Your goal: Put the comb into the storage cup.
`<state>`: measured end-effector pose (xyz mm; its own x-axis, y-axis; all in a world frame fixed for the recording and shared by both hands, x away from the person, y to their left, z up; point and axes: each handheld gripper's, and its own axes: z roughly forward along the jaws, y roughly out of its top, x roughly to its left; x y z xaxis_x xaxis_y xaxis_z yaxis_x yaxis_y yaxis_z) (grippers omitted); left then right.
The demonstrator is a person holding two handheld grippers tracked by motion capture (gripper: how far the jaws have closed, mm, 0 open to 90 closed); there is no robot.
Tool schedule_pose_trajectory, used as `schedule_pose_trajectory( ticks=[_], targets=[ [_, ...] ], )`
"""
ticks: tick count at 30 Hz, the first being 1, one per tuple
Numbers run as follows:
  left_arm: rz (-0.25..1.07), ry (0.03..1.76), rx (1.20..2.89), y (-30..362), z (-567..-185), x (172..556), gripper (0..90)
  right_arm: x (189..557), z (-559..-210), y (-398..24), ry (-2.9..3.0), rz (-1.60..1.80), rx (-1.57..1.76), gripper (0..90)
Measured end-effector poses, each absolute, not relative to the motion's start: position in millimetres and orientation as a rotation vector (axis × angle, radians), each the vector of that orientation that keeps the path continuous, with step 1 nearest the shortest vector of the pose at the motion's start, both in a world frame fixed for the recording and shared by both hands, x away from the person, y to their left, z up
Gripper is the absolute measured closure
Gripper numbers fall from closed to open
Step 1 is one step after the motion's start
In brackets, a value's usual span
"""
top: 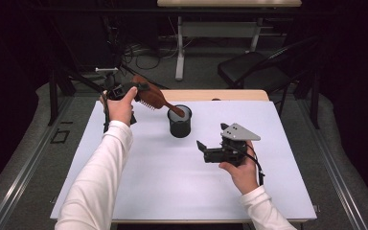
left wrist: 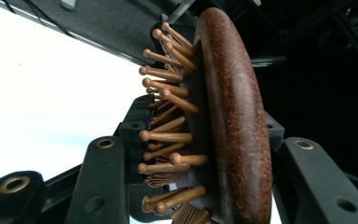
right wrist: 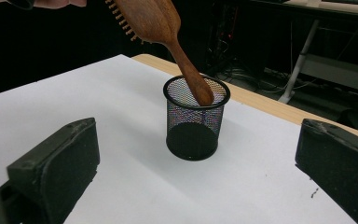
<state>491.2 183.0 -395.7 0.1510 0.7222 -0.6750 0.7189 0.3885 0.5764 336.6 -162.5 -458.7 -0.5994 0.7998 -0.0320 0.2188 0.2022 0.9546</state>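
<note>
A: Where is the hairbrush (top: pixel 149 96)?
B: Clamped by its head in the left gripper (top: pixel 124 90), slanting down, handle tip inside the mesh cup (top: pixel 179 125) near the table's (top: pixel 124 191) far edge.
A: The right gripper (top: pixel 206 152)?
B: Wide open, empty, nearer the right edge.

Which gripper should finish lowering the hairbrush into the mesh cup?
Left. The left gripper already clamps the hairbrush by its head, handle tip just inside the mesh cup. The right gripper is open, off to the side.
</note>
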Motion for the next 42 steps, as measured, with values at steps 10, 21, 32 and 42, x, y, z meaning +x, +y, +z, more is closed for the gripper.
schedule_pose_trajectory(
  ticks=[10,21,32,42],
  targets=[
    [0.001,1.564,1.364,171,-402,494,52.9,336,-458,-163,1.943,1.408,0.949,0.0],
    [0.004,1.566,1.407,162,-408,497,52.8,336,-458,-165,1.936,1.412,0.949,0.0],
    [0.004,1.574,1.426,155,-413,499,52.8,336,-457,-166,1.934,1.419,0.956,0.0],
    [0.011,1.585,1.449,151,-418,502,52.7,336,-457,-167,1.934,1.42,0.96,0.0]
  ],
)
